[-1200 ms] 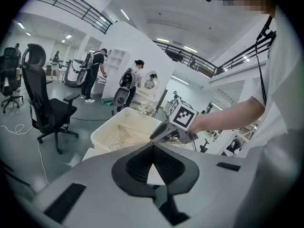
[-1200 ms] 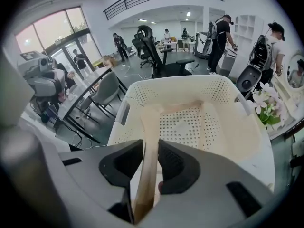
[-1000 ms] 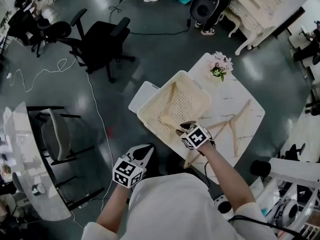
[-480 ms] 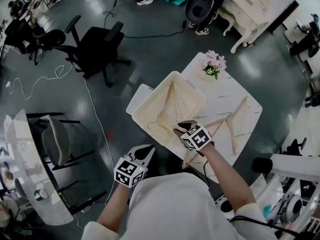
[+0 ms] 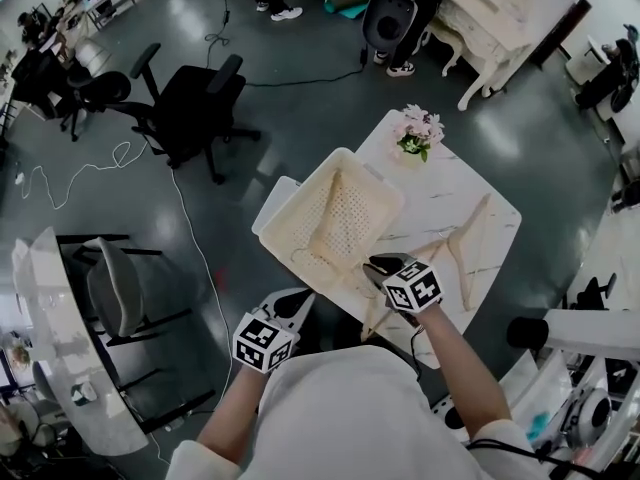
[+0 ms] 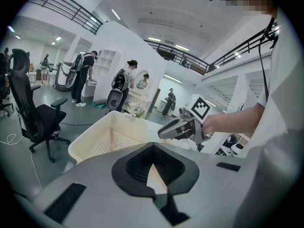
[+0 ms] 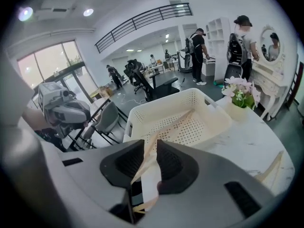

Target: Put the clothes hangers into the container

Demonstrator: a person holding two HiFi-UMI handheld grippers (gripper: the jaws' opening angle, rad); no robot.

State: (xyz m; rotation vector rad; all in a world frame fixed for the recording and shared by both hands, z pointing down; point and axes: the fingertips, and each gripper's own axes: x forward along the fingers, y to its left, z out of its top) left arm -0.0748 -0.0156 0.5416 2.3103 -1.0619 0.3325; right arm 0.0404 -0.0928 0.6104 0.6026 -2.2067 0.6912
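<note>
A cream perforated basket [image 5: 375,178] [image 7: 161,109] [image 6: 85,144] stands on the left part of the white marble table [image 5: 440,193], with one wooden hanger [image 5: 325,218] [image 7: 183,120] lying inside. My right gripper [image 5: 378,265] [image 7: 151,144] hovers by the basket's near corner. Its jaws have just been closing and now pinch the arm of a second wooden hanger [image 7: 147,172] [image 5: 378,313] at the table's near edge. A third hanger [image 5: 468,248] lies flat on the table to the right. My left gripper [image 5: 293,300] [image 6: 152,161] hangs shut and empty off the table, left of the right one.
A pot of pink flowers [image 5: 413,133] [image 7: 237,87] stands at the table's far corner. A white board [image 5: 275,193] sticks out from under the basket. A black office chair [image 5: 195,98] is on the floor to the left, with a grey chair [image 5: 110,283] nearer.
My right gripper has drawn back from the basket's near rim, toward me and to the right, and risen. Its jaws have narrowed onto the hanger's arm. The left gripper has shifted slightly.
</note>
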